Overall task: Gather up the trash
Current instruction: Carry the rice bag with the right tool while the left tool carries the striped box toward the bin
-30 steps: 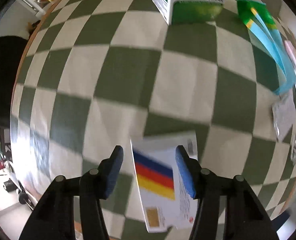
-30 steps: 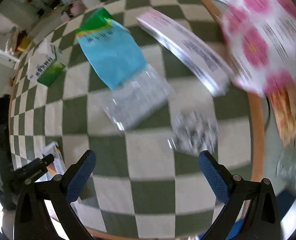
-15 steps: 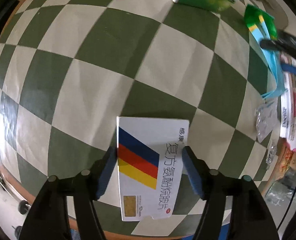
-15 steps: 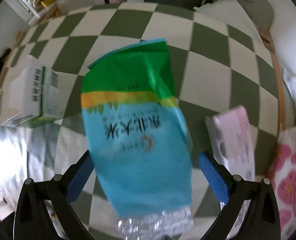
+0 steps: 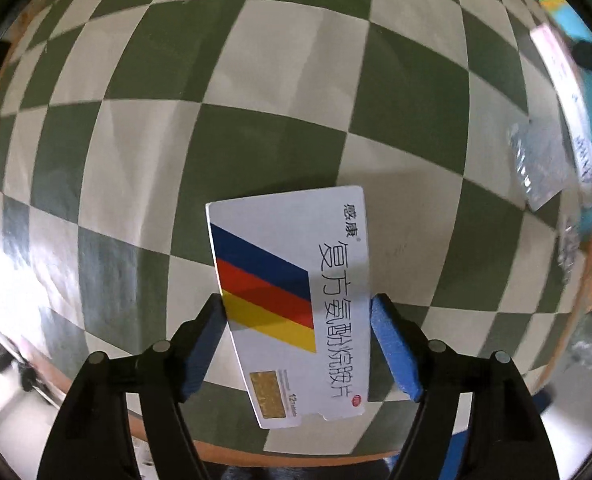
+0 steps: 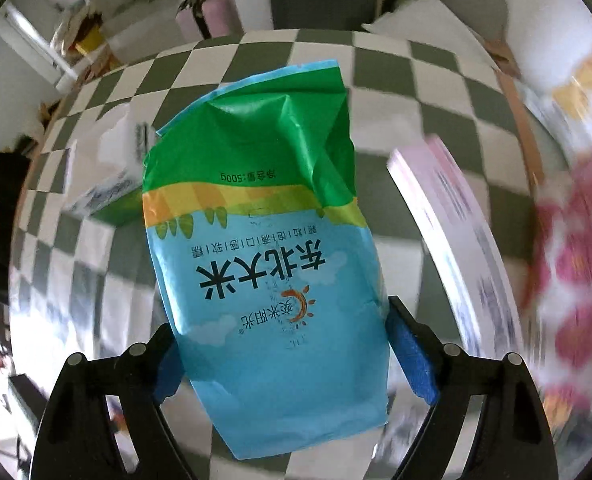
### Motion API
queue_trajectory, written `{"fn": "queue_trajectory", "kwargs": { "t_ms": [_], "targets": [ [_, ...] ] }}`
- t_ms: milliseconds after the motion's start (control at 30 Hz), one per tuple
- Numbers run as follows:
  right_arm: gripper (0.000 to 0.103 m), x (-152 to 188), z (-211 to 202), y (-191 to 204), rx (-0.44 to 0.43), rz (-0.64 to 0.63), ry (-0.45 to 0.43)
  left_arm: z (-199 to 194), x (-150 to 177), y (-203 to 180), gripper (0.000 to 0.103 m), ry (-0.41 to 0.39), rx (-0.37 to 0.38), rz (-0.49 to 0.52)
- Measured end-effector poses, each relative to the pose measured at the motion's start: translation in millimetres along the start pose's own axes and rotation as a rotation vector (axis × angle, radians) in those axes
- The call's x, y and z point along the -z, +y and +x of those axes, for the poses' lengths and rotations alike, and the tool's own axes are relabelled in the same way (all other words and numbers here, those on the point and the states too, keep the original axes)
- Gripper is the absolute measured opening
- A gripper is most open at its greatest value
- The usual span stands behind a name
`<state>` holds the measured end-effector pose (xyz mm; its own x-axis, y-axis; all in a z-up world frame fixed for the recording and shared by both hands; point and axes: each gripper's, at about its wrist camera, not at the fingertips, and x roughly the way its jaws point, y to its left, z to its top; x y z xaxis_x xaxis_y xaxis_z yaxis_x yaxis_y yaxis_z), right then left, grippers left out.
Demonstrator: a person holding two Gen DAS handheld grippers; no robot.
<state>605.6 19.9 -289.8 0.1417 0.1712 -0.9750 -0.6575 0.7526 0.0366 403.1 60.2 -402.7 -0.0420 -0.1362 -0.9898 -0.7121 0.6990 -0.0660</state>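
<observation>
Jaws closed on flat trash — left gripper (image 5: 297, 318) clamped medicine box (image 5: 296, 300) above near edge of checkered tablecloth (image 5: 216, 80); right gripper (image 6: 282, 354) clamped blue-green rice bag (image 6: 264, 260) — pink box (image 6: 455, 232) at right.

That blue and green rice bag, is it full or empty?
Looks empty or nearly so: the rice bag is flat and creased, its green top crumpled, between the right gripper's pads. Its inside isn't visible.
</observation>
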Motion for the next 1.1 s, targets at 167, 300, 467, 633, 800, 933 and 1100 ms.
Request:
{"fn": "queue_trajectory", "kwargs": {
  "t_ms": [167, 300, 467, 633, 800, 933, 1100],
  "targets": [
    [0.089, 76, -13, -23, -0.010, 0.107, 0.050, 7, 12, -33, 0.072, -0.038, -0.044, -0.007],
    [0.089, 131, 1, -38, 0.001, 0.166, 0.137, 6, 37, -35, 0.071, -0.053, -0.041, 0.032],
    [0.090, 168, 30, -42, 0.049, 0.168, 0.221, 4, 54, -33, 0.071, -0.070, -0.039, 0.046],
    [0.094, 169, 41, -42, 0.052, 0.159, 0.243, 5, 56, -32, 0.072, -0.068, -0.039, 0.041],
    [0.093, 167, 51, -37, 0.080, 0.138, 0.235, -6, 47, 12, 0.071, -0.085, -0.034, 0.049],
    [0.089, 172, 46, -31, 0.091, 0.122, 0.201, -14, 55, 16, 0.071, -0.113, -0.031, 0.071],
    [0.088, 188, 27, -18, 0.080, 0.135, 0.157, -44, 78, 18, 0.071, -0.206, -0.029, 0.124]
  ]
}}
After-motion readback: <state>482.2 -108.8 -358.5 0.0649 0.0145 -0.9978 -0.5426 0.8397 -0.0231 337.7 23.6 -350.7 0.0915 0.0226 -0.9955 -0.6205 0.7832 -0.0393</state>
